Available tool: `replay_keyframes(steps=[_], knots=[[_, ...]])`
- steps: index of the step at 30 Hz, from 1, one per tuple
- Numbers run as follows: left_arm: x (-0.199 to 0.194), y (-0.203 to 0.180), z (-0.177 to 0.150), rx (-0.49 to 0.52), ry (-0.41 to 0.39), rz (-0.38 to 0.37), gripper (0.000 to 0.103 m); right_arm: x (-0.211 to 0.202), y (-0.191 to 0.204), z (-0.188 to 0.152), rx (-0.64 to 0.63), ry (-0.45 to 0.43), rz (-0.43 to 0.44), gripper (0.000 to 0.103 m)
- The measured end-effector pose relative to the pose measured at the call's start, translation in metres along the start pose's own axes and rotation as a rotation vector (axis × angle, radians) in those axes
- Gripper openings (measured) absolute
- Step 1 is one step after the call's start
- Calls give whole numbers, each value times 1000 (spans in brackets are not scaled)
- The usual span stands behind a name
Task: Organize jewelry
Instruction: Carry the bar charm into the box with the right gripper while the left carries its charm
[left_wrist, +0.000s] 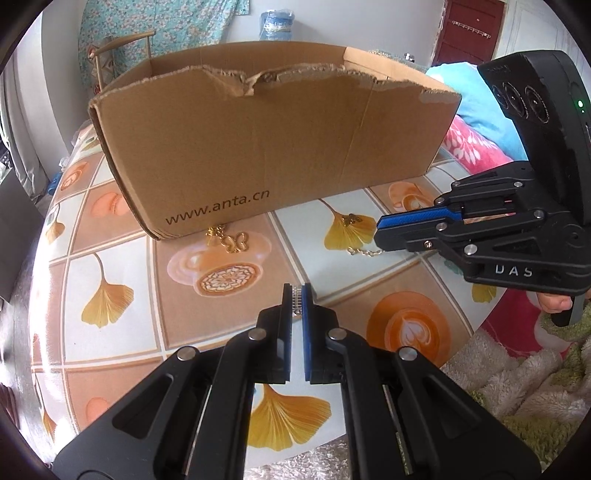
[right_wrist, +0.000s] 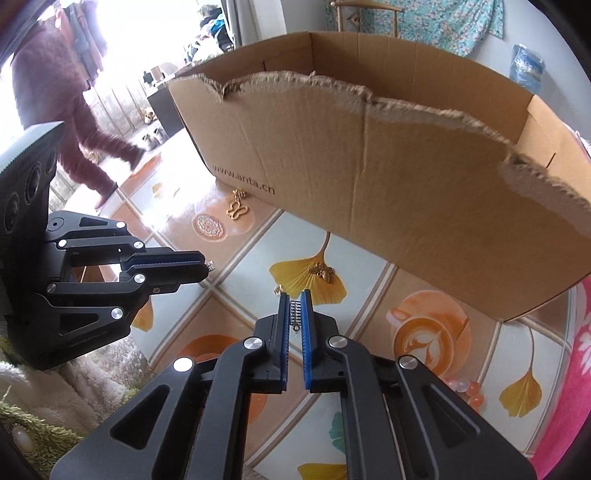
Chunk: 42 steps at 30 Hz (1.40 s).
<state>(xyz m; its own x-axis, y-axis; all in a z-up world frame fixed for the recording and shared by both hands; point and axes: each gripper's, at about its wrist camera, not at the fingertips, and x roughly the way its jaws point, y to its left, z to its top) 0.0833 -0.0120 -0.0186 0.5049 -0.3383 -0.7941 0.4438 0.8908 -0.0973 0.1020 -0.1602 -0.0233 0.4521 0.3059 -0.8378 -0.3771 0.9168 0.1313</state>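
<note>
My left gripper (left_wrist: 296, 300) is shut on a silver rhinestone piece (left_wrist: 296, 301), held above the patterned table. It also shows in the right wrist view (right_wrist: 207, 266). My right gripper (right_wrist: 294, 309) is shut on a second silver rhinestone piece (right_wrist: 294, 312), and a gold chain (left_wrist: 364, 252) hangs by its tip in the left wrist view (left_wrist: 380, 234). A gold butterfly pendant (left_wrist: 235, 242) lies by the cardboard box (left_wrist: 258, 140), also seen in the right wrist view (right_wrist: 237, 209). A small bronze butterfly charm (right_wrist: 323, 272) lies on a leaf print.
The open box (right_wrist: 369, 166) with a torn front rim stands at the back of the table (left_wrist: 122, 266). Peach beads (right_wrist: 467, 391) lie at the right. Fluffy blankets (left_wrist: 517, 387) border the table. A person (right_wrist: 74, 92) walks at the far left.
</note>
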Motion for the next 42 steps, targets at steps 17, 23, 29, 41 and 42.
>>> replay_keyframes(steps=[17, 23, 29, 41, 42], knots=[[-84, 1, 34, 18, -179, -10, 4, -108, -6, 24, 0, -250, -16, 6], [-122, 7, 89, 49, -302, -41, 4, -159, -10, 58, -59, -408, 18, 6], [-93, 14, 151, 52, -225, -38, 4, -175, -34, 102, -83, -496, 11, 6], [50, 48, 188, -127, 194, -169, 4, -77, -96, 152, 0, -253, 47, 6], [56, 48, 186, -141, 209, -179, 4, -69, -99, 154, 1, -231, 42, 6]])
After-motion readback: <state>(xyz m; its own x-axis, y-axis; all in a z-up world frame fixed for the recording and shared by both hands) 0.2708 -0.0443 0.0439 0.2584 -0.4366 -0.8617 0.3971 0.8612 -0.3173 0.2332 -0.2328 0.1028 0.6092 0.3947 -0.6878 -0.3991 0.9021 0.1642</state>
